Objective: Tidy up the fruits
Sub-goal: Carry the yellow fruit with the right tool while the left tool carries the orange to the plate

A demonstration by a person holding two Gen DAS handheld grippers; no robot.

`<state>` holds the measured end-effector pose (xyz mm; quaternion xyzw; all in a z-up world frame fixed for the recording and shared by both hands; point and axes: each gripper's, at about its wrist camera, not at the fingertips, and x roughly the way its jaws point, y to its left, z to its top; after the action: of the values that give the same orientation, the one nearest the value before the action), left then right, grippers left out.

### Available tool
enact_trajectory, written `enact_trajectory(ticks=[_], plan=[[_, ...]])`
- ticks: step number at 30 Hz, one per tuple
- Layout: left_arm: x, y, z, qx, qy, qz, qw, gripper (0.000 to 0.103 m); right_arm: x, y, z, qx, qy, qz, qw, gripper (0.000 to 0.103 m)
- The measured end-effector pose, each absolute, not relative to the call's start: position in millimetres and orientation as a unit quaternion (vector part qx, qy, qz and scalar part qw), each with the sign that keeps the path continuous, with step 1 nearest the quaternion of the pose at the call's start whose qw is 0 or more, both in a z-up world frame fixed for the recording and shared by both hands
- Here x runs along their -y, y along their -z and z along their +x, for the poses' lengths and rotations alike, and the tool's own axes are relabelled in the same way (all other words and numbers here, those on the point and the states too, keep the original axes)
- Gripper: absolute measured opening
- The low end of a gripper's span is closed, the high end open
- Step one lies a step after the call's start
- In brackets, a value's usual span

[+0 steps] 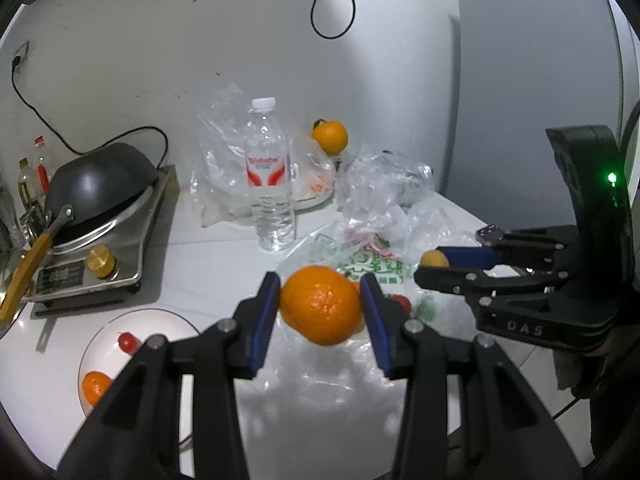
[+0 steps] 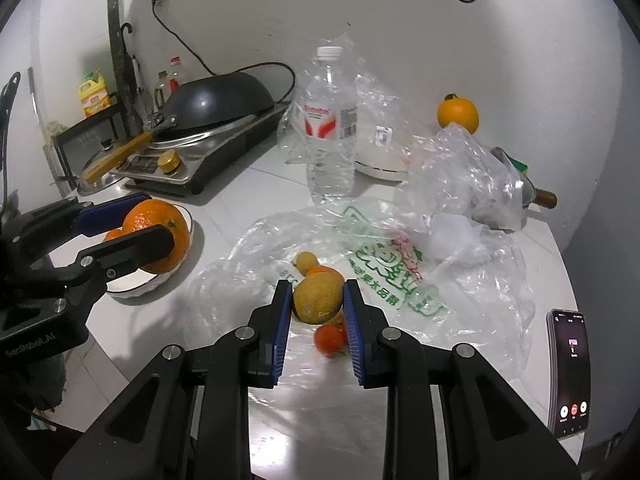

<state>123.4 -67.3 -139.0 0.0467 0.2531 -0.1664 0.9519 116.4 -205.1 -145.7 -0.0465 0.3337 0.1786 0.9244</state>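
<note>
we're carrying two fruits at once here: our left gripper (image 1: pixel 320 308) is pinching a big orange (image 1: pixel 321 304) between its blue pads, lifted off the counter, and from the right wrist view that orange is hanging just over the white bowl (image 2: pixel 160 278) at the left of the counter. our right gripper (image 2: pixel 317 306) is squeezing a yellowish-brown round fruit (image 2: pixel 318 298), its pads pressed against both sides, raised above the printed plastic bag (image 2: pixel 384 268). on that bag we're seeing more fruit waiting: a small yellow one (image 2: pixel 306 261), an orange one (image 2: pixel 324 271) tucked behind the held fruit, and a small red-orange one (image 2: pixel 329 339) below it. the bowl is already holding a small orange (image 1: pixel 95 388) and a red fruit (image 1: pixel 128 342). another orange (image 2: pixel 458 114) is sitting far back by the wall, near the water bottle (image 2: pixel 330 128). we're judging this as the transfer step, mid-sort, with several pieces left. next, we're thinking the left side needs lowering into the bowl and a gentle release so the orange isn't rolling onto the fruit already there, while the right needs swinging across without clipping the other gripper.
</note>
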Motion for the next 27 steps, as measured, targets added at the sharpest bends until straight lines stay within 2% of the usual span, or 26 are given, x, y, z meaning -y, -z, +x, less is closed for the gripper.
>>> enact_trajectory(ticks=[13,27], plan=[[36,133,105,-0.236,0.152,0.041,0.959,0.042,167,135,108,-0.326,-0.195,-0.068,0.923,0.028],[-22,151,102,-0.248,0.107,0.032,0.962,0.042,109,135,119,-0.328,-0.227,-0.094,0.912,0.028]])
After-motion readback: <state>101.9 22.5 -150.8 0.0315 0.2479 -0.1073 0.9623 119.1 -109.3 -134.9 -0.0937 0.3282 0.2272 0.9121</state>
